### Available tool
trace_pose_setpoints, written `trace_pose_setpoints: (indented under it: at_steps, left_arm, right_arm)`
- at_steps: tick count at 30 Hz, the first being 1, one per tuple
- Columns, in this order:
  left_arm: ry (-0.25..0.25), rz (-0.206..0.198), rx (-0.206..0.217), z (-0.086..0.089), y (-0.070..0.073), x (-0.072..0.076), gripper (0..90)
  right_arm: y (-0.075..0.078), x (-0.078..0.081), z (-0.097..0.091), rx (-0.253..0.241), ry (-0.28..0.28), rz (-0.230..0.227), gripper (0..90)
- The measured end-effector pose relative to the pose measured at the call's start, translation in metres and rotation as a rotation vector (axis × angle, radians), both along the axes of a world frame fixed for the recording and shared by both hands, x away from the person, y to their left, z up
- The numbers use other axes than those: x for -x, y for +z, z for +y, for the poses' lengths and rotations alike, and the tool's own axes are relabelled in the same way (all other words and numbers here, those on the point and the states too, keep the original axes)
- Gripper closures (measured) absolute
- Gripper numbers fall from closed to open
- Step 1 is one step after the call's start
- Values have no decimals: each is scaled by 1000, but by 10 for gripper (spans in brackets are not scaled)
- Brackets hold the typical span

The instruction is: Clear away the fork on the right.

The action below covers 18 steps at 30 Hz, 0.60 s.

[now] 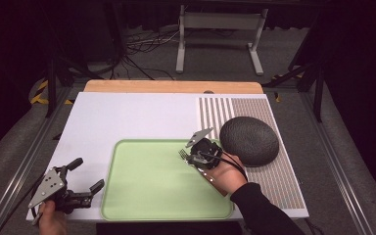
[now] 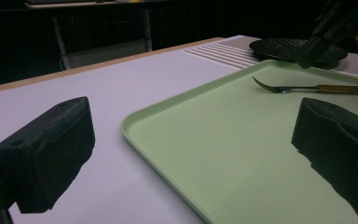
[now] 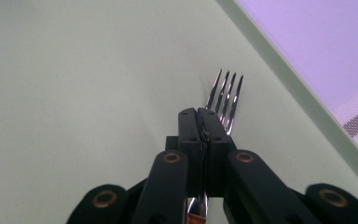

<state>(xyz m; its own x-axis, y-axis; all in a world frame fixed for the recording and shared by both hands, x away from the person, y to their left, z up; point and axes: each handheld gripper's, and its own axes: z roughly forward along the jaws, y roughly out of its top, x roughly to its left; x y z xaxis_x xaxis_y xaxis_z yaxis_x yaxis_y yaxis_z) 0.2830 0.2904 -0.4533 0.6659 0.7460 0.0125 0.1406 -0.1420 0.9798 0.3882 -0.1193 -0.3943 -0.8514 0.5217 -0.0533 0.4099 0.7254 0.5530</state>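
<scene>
A fork [image 1: 182, 154] with a wooden handle lies flat on the light green tray [image 1: 152, 181], near its far right corner. My right gripper [image 1: 192, 155] hovers over it with its jaws pressed together; in the right gripper view the shut tips [image 3: 204, 114] sit just above the fork's neck, and the tines [image 3: 226, 91] stick out beyond and slightly to the right of them. The fork [image 2: 279, 88] rests on the tray [image 2: 214, 140] below the right gripper [image 2: 317, 46]. My left gripper [image 1: 89, 173] stands open at the tray's near left edge, nothing between its jaws [image 2: 191, 158].
A dark round textured plate [image 1: 248, 141] sits on a striped mat [image 1: 284, 181] just right of the tray. The white table top [image 1: 127, 117] stretches left of and behind the tray. A wooden strip [image 1: 171, 86] lines the far edge.
</scene>
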Motion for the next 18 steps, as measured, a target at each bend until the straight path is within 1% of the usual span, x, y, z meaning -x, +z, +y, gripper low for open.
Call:
trace_pose_setpoints:
  at_steps: [2,6,8,11,14,16,18]
  left_arm:
    - [1,2,8,0,0,0,2]
    - [2,1,9,0,0,0,1]
    - [1,1,8,0,0,0,1]
    - [-1,5,6,0,0,0,1]
    - [0,1,4,0,0,0,1]
    - [-1,2,6,0,0,0,1]
    - [0,2,9,0,0,0,1]
  right_arm:
    - [-4,-3,3,8,3,11,900]
    - [-11,-8,6,19,9,19,900]
    - [-15,-10,7,19,14,33,900]
    - [-19,-13,8,21,18,40,900]
    - [-24,-15,12,29,37,37,900]
    - [-27,-16,13,26,44,46,900]
    - [-28,-16,14,26,46,46,900]
